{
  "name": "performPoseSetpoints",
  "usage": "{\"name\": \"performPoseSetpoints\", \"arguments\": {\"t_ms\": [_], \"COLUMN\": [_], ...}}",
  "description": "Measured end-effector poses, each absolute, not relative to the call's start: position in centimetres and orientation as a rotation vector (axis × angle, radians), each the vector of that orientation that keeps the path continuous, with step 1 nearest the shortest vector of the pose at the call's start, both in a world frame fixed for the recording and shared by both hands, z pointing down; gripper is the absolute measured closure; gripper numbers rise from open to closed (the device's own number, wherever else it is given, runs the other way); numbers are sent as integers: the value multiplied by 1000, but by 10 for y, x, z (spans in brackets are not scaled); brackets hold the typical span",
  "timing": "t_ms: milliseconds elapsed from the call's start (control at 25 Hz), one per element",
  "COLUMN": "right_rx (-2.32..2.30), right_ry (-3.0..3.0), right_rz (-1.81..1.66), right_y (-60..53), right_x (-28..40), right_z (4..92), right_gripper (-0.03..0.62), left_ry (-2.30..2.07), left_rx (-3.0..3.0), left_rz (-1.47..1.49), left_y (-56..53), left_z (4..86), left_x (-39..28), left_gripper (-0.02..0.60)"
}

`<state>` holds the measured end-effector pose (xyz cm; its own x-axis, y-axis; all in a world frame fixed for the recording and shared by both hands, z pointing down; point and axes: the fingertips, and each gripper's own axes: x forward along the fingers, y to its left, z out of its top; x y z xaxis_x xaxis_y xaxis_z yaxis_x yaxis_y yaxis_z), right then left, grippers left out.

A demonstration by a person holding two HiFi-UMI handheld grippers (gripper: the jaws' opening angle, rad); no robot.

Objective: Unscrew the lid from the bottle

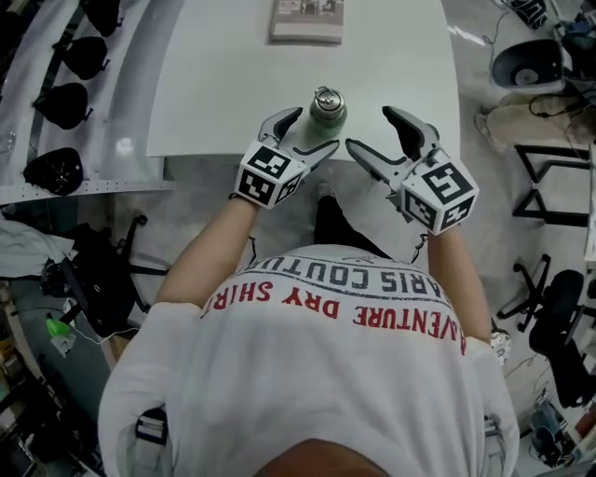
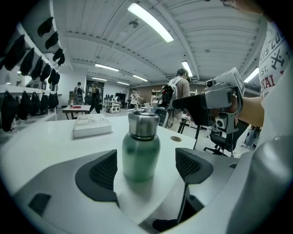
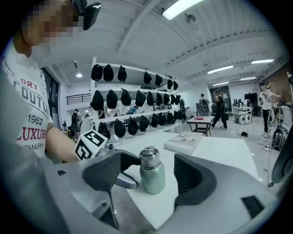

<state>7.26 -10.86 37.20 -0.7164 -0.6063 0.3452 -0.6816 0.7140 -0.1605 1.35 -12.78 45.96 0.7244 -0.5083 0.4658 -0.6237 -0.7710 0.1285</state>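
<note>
A small green bottle (image 1: 327,112) with a steel lid (image 1: 327,97) stands upright near the front edge of the white table (image 1: 223,84). My left gripper (image 1: 305,138) is open, its jaws on either side of the bottle's body without touching it. In the left gripper view the bottle (image 2: 141,148) stands between the two dark pads (image 2: 103,171), with a gap on each side. My right gripper (image 1: 371,129) is open too, just right of the bottle. The right gripper view looks between that gripper's jaws at the bottle (image 3: 152,171), which stands apart from them, and at the left gripper's marker cube (image 3: 91,144).
A flat white book (image 1: 307,20) lies at the table's far side. Black caps (image 1: 60,102) hang on a rack to the left. Chairs and floor clutter (image 1: 549,307) stand to the right. Several people walk in the far background of both gripper views.
</note>
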Motion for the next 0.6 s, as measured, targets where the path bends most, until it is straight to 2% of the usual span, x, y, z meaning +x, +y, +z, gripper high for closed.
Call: {"name": "performPoseSetpoints", "arguments": {"t_ms": [600], "right_rx": [828], "right_ry": [-2630], "right_rz": [347], "right_y": [-153], "right_x": [19], "right_z": [407], "right_gripper": [247], "left_ry": [-808], "left_rx": [2690], "left_rz": [582], "left_y": [-156], "left_z": [479], "left_x": [30], "left_gripper": [193]}}
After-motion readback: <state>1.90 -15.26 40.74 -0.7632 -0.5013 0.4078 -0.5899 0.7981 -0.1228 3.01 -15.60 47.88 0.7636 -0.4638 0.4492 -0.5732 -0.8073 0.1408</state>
